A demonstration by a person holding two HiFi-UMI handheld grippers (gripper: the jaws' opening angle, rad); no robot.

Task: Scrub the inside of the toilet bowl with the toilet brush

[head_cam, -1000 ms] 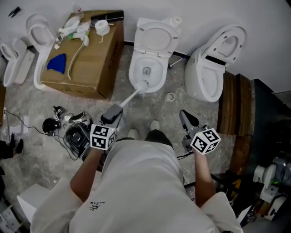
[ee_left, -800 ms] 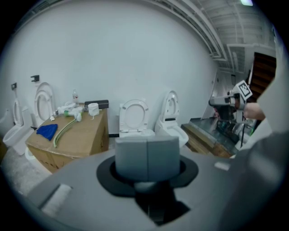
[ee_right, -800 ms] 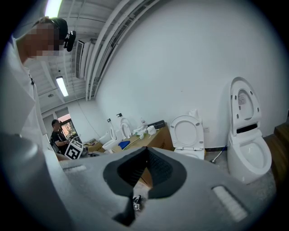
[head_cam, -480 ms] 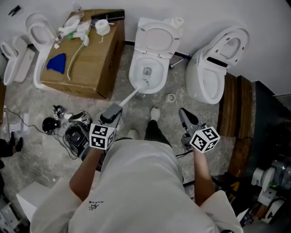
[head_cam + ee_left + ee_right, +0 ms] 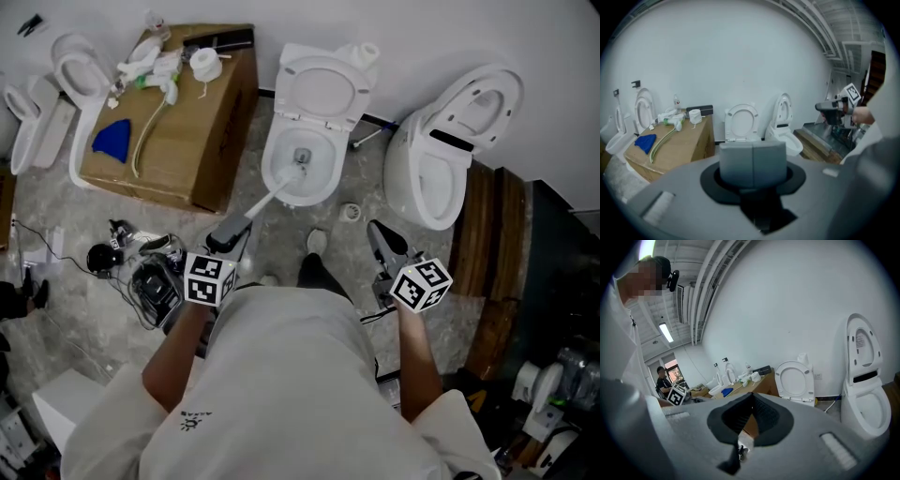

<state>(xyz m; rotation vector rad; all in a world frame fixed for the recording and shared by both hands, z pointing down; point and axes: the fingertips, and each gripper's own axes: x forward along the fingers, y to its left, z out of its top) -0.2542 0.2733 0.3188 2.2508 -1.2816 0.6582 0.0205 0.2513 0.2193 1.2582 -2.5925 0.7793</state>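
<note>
A white toilet stands at the wall with its lid up, also seen in the left gripper view and the right gripper view. The toilet brush has a long white handle, and its head lies inside the bowl near the drain. My left gripper is shut on the handle's lower end; in its own view the left gripper hides the brush. My right gripper hangs to the right of the toilet, shut on nothing, as the right gripper view confirms.
A cardboard box with a blue cloth, hoses and tape stands left of the toilet. A second toilet stands at the right beside wooden boards. Loose toilet parts and cabled gear lie at the left. A small round cap lies on the floor.
The brush head has moved from the bowl's front rim further in towards the drain. The person's foot has stepped forward, and the toilet sits closer in the head view.
</note>
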